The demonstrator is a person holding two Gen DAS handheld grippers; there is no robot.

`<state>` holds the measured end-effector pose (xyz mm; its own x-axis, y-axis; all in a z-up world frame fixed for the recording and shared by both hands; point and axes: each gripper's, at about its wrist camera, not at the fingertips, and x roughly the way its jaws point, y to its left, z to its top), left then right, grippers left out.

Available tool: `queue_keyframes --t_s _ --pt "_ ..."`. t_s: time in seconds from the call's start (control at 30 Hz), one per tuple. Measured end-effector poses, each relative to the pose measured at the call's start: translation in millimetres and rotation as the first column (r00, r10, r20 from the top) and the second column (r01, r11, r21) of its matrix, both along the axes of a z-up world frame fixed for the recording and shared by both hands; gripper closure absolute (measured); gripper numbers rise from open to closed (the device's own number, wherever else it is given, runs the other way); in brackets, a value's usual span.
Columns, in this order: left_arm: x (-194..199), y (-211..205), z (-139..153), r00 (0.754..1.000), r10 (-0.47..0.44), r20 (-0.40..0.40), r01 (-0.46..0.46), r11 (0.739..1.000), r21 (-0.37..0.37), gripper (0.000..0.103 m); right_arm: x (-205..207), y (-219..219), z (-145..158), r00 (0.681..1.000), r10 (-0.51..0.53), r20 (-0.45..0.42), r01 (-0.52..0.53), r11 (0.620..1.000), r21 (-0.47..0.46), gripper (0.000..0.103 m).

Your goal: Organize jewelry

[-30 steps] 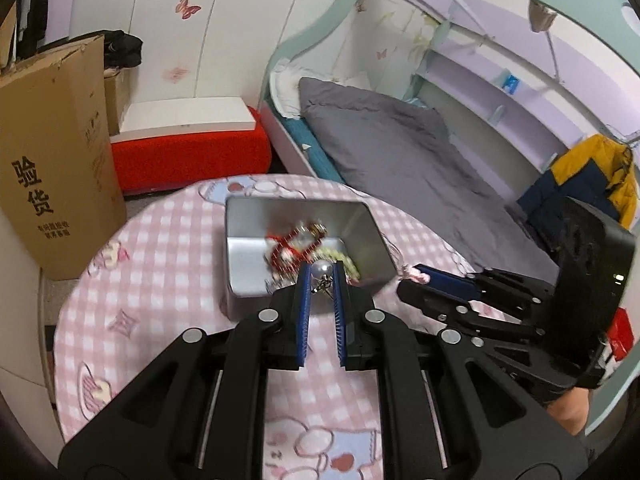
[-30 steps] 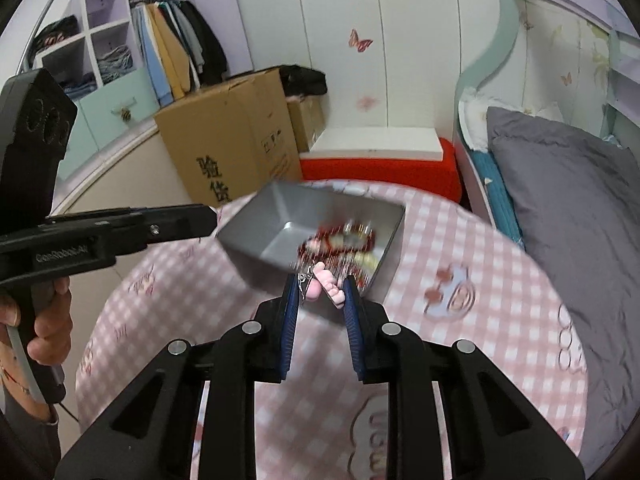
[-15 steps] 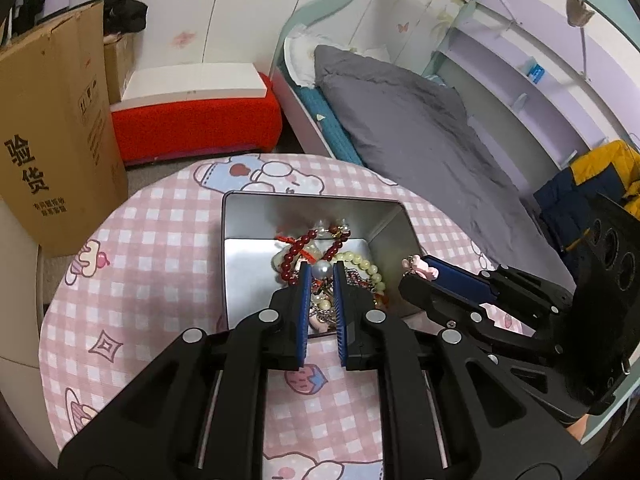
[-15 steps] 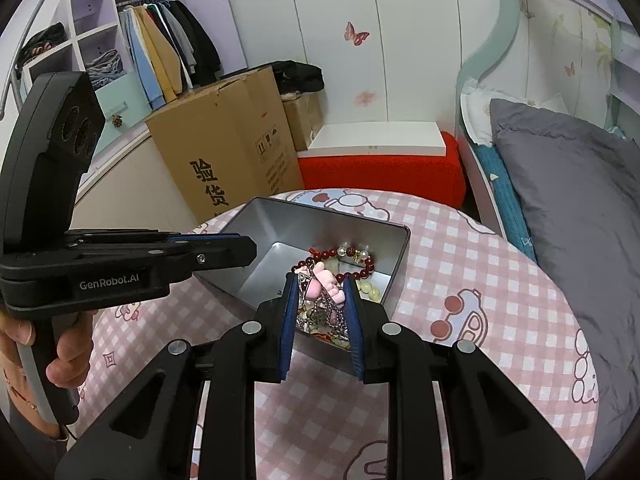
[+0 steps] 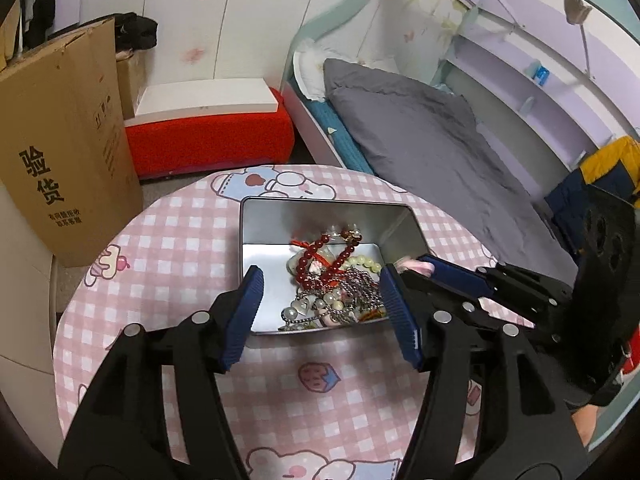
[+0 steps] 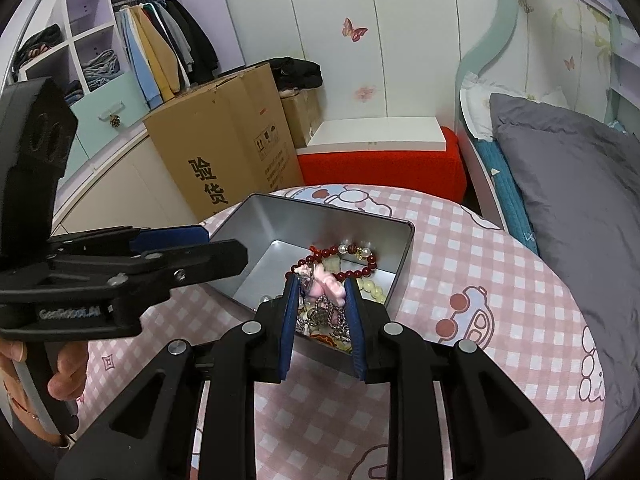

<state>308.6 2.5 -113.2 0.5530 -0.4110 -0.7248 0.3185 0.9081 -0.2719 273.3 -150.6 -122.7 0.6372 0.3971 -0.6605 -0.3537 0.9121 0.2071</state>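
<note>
While my left tongs (image 5: pixel 320 280) hung over the near edge of the silver tin (image 5: pixel 256 220), their jaws were opening, blue pads spread wide to either side of the heap of jewelry (image 5: pixel 332 280), touching none of it. Nothing sat between those pads; the heap lay below and beyond them on the tin's floor, piled toward its right half. A red bead bracelet (image 5: pixel 320 250) lay across the top of the pile, with pale beads (image 5: pixel 366 262) just to its right and silver chain (image 5: pixel 356 284) tangled beneath.

My right tongs (image 6: pixel 322 284) were clenched on a small pink charm (image 6: pixel 326 282), which was pinched between the blue pads near their tips, a bit of chain dangling from it. From the left camera I saw those tips at the tin's right wall, the pink piece (image 5: pixel 416 266) peeking past them.

The tin stood open on the round table (image 5: pixel 168 232) with its pink checked cloth. A cardboard box (image 5: pixel 60 136) stood beyond the table on the left, and a bed with a grey duvet (image 5: pixel 420 132) lay to the right.
</note>
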Motion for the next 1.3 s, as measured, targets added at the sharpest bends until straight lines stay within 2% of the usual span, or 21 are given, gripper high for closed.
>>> queue_keyframes --t_s 0.07,0.17,0.47,0.63,0.83,1.13,1.3 --pt "-3.9 2.1 4.4 1.000 0.017 0.016 -0.018 1.000 0.010 0.043 -0.4 0.2 1.7 1.000 -0.004 0.007 0.004 1.000 0.001 0.081" --pt "-9.3 4.8 10.3 0.999 0.029 0.031 -0.030 0.999 0.022 0.042 -3.8 -0.3 5.6 1.000 -0.014 0.016 0.014 1.000 -0.001 0.074" --pt "-56.6 11.2 41.4 0.982 0.090 0.168 -0.106 0.990 0.090 0.030 -36.1 -8.3 31.6 0.995 -0.051 0.083 0.050 0.999 0.013 0.057" --pt "-94.0 13.4 61.0 0.961 0.118 0.250 -0.152 0.981 0.123 0.019 -68.6 -11.6 50.9 0.987 -0.069 0.147 0.066 0.997 0.026 0.048" --pt "-139.9 18.1 80.3 0.930 0.146 0.338 -0.201 0.971 0.132 0.011 -116.2 -11.1 73.4 0.969 -0.099 0.227 0.096 0.995 0.023 0.034" --pt "-211.6 21.8 100.0 0.884 0.153 0.441 -0.236 0.962 0.139 0.009 -182.3 -8.3 93.2 0.939 -0.129 0.319 0.121 0.992 0.044 0.022" --pt "-246.4 27.2 107.7 0.861 0.180 0.475 -0.256 0.961 0.101 0.009 -209.9 -5.7 100.1 0.930 -0.124 0.346 0.115 0.992 0.046 0.020"
